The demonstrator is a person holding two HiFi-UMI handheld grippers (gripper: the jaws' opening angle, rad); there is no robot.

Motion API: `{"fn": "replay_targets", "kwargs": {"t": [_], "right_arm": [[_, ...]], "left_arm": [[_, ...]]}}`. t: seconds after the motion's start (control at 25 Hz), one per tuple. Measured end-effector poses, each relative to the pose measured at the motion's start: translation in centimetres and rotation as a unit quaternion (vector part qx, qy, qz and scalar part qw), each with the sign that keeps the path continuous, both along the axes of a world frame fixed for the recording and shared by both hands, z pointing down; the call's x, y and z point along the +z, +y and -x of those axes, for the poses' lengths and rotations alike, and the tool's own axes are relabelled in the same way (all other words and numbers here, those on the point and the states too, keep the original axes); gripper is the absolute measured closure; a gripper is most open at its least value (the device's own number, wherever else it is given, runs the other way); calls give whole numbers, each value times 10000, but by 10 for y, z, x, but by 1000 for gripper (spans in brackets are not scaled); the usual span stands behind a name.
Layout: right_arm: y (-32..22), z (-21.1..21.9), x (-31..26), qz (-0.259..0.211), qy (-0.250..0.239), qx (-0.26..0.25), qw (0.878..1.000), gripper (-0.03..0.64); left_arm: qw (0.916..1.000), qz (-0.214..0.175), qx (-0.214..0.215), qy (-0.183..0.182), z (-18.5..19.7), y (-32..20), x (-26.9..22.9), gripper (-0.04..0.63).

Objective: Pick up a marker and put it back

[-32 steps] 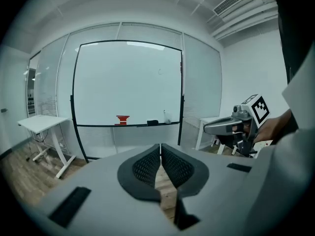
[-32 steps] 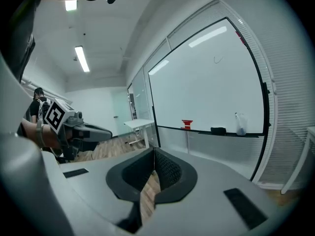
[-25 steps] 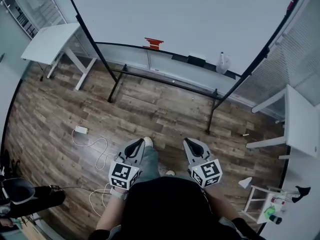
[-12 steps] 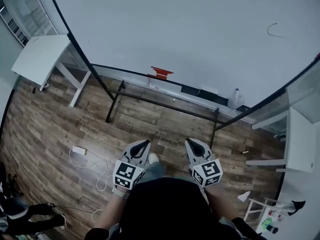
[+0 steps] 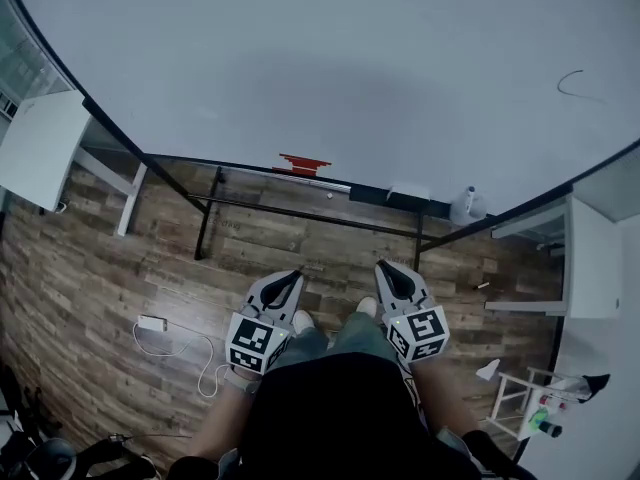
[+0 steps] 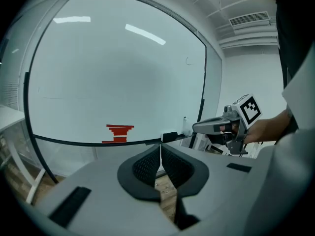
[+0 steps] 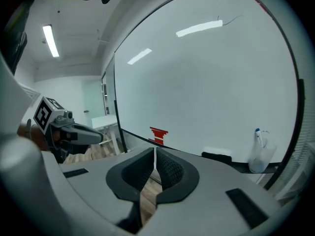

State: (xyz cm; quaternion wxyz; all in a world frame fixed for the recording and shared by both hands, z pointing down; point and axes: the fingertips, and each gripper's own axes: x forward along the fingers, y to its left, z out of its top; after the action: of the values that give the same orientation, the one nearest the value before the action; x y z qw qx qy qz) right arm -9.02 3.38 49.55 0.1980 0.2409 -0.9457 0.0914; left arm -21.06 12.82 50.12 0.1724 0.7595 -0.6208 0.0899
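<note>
Left tongs point(image 5: 290, 279) and right tongs point(image 5: 385, 270) were both shut and empty | marker was too small to spot, maybe on the far whiteboard ledge point(image 5: 255, 170) | risk: reaching in shut could knock it to the floor point(image 5: 100, 268).

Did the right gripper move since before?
Yes. The right gripper has moved forward, nearer the whiteboard stand's crossbar.

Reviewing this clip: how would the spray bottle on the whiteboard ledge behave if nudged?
The spray bottle stands upright and narrow on the thin whiteboard ledge, so it would probably tip easily. Its translucent plastic body looks light, likely smooth to grip.
</note>
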Motion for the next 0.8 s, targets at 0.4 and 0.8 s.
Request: {"fn": "replay_targets", "kwargs": {"t": [0.4, 0.8], "right_arm": [[-107, -79, 7, -27, 197, 1125, 9935, 588], [-205, -154, 4, -170, 384, 1639, 9856, 586]], "left_arm": [[9949, 132, 996, 27, -52, -105, 13, 572], [9832, 200, 1812, 3, -133, -203, 9, 572]]}}
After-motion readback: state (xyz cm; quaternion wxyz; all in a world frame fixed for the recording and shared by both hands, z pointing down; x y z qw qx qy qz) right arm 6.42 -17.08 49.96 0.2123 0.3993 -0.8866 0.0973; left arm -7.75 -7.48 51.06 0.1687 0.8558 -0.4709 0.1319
